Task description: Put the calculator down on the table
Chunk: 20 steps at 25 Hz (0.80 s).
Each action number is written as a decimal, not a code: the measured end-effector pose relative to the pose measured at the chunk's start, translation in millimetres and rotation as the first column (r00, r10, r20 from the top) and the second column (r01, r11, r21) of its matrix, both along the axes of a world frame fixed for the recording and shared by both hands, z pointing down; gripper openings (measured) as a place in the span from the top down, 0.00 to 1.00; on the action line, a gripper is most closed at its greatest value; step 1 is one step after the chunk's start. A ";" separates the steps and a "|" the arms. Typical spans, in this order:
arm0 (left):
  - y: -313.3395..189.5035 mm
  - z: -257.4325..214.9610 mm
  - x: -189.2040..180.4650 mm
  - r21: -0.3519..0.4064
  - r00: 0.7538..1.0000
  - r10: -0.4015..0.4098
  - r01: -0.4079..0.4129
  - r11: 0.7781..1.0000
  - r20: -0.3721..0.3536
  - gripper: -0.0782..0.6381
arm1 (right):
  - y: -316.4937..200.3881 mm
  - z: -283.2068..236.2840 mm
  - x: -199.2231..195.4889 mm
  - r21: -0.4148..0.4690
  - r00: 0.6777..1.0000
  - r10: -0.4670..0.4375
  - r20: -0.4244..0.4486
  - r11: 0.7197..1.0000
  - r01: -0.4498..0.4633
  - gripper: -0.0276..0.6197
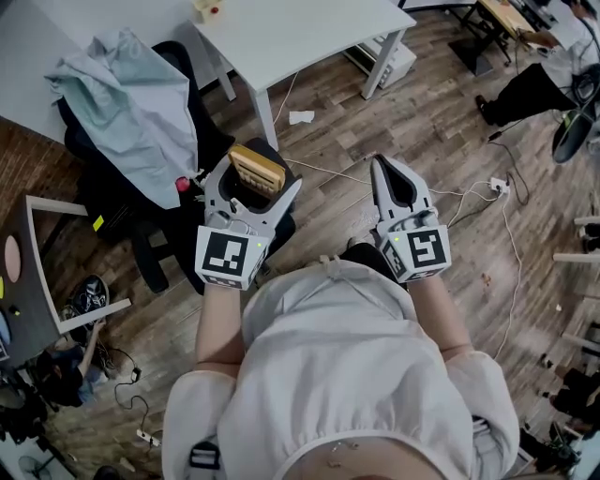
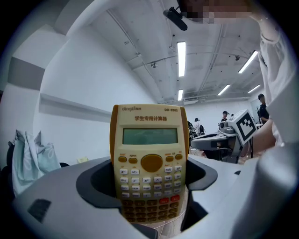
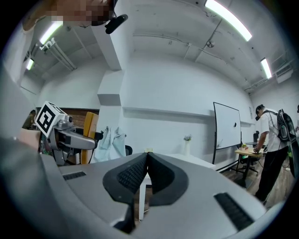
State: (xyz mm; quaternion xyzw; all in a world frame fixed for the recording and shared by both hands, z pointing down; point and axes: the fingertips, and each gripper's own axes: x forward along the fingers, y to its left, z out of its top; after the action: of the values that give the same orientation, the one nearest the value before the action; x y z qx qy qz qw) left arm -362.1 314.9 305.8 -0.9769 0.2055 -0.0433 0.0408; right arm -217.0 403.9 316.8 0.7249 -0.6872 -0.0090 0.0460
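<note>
A tan calculator [image 1: 255, 170] stands upright between the jaws of my left gripper [image 1: 251, 180], which is shut on its sides. In the left gripper view the calculator [image 2: 149, 161] faces the camera, screen above, keys below, filling the space between the jaws. My right gripper [image 1: 392, 171] is held level beside it, jaws shut with nothing between them; its pads [image 3: 140, 175] meet at the tips. The white table [image 1: 309, 33] stands ahead, beyond both grippers. From the right gripper view I see the left gripper [image 3: 70, 135] with the calculator's edge [image 3: 90, 135].
A dark office chair [image 1: 141, 169] draped with a pale cloth [image 1: 131, 98] stands to the left. A small object [image 1: 206, 9] sits at the table's near corner. Cables and a power strip [image 1: 495, 185] lie on the wood floor at right. Other people work at desks on the far right [image 3: 271, 144].
</note>
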 end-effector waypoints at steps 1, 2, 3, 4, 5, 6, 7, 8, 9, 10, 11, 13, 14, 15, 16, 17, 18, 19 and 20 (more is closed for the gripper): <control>-2.5 3.7 3.6 -0.004 1.000 -0.003 0.003 1.000 0.004 0.32 | -2.8 3.0 5.7 -0.005 1.000 0.002 0.007 1.000 -0.002 0.95; -5.3 7.9 7.6 -0.009 1.000 -0.008 0.008 1.000 0.009 0.32 | -6.3 7.0 11.7 -0.010 1.000 0.002 0.015 1.000 -0.001 0.95; -8.7 12.3 12.2 -0.014 1.000 -0.013 0.014 1.000 0.015 0.32 | -10.7 11.5 18.1 -0.015 1.000 -0.002 0.023 1.000 0.002 0.95; -13.1 16.6 17.7 -0.018 1.000 -0.020 0.021 1.000 0.020 0.32 | -16.2 16.3 25.2 -0.020 1.000 -0.008 0.030 1.000 0.009 0.95; -18.6 20.6 24.3 -0.022 0.999 -0.029 0.029 0.999 0.025 0.32 | -23.0 20.7 33.2 -0.024 0.999 -0.016 0.035 1.000 0.017 0.95; -25.2 23.9 32.3 -0.025 0.999 -0.038 0.039 0.999 0.028 0.32 | -31.2 24.2 42.3 -0.026 0.999 -0.026 0.038 0.999 0.027 0.95; -32.8 26.1 41.6 -0.028 0.998 -0.050 0.050 0.998 0.030 0.32 | -40.9 26.6 52.7 -0.027 0.998 -0.038 0.040 0.999 0.039 0.95; -41.1 27.4 52.2 -0.032 0.997 -0.063 0.064 0.997 0.033 0.32 | -51.9 28.0 64.5 -0.026 0.998 -0.052 0.041 0.998 0.053 0.95; -49.6 28.1 63.6 -0.039 0.996 -0.078 0.080 0.996 0.040 0.32 | -63.7 28.5 77.4 -0.025 0.997 -0.067 0.044 0.997 0.068 0.95; -58.0 28.4 75.7 -0.048 0.994 -0.095 0.098 0.994 0.052 0.32 | -75.7 28.6 91.3 -0.026 0.995 -0.083 0.047 0.996 0.084 0.95; -66.7 28.2 88.7 -0.053 0.992 -0.113 0.117 0.992 0.063 0.32 | -87.8 28.5 105.9 -0.027 0.994 -0.100 0.051 0.994 0.102 0.95; -86.4 25.1 118.9 -0.039 0.987 -0.147 0.150 0.988 0.068 0.32 | -112.0 28.1 138.2 -0.036 0.989 -0.137 0.062 0.990 0.139 0.95; -96.3 22.8 136.0 -0.034 0.984 -0.161 0.164 0.986 0.070 0.32 | -124.2 27.6 156.1 -0.044 0.986 -0.154 0.070 0.987 0.157 0.95; -105.7 20.2 153.9 -0.032 0.982 -0.174 0.177 0.984 0.073 0.32 | -136.1 26.8 174.8 -0.051 0.983 -0.169 0.078 0.984 0.173 0.95; -114.4 17.5 172.1 -0.033 0.979 -0.187 0.190 0.981 0.075 0.32 | -147.4 25.8 193.6 -0.057 0.979 -0.183 0.086 0.980 0.189 0.95; -122.5 14.8 190.1 -0.038 0.976 -0.202 0.205 0.978 0.077 0.32 | -157.8 25.0 211.9 -0.061 0.976 -0.198 0.091 0.977 0.204 0.95; -130.3 12.6 207.8 -0.042 0.973 -0.219 0.223 0.974 0.078 0.32 | -167.6 24.0 229.5 -0.063 0.973 -0.214 0.092 0.973 0.220 0.95; -137.9 10.9 225.2 -0.046 0.968 -0.237 0.241 0.969 0.079 0.32 | -176.6 23.0 246.9 -0.065 0.969 -0.229 0.091 0.970 0.235 0.95; -145.3 9.8 242.0 -0.049 0.964 -0.254 0.258 0.965 0.077 0.32 | -185.1 21.9 263.8 -0.067 0.966 -0.244 0.088 0.966 0.250 0.95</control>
State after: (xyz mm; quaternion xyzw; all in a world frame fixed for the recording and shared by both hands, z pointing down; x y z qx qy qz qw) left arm -120.1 169.6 315.6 -0.9407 0.3272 -0.0885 0.0134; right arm 46.8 218.8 338.7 0.6311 -0.7733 0.0407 0.0453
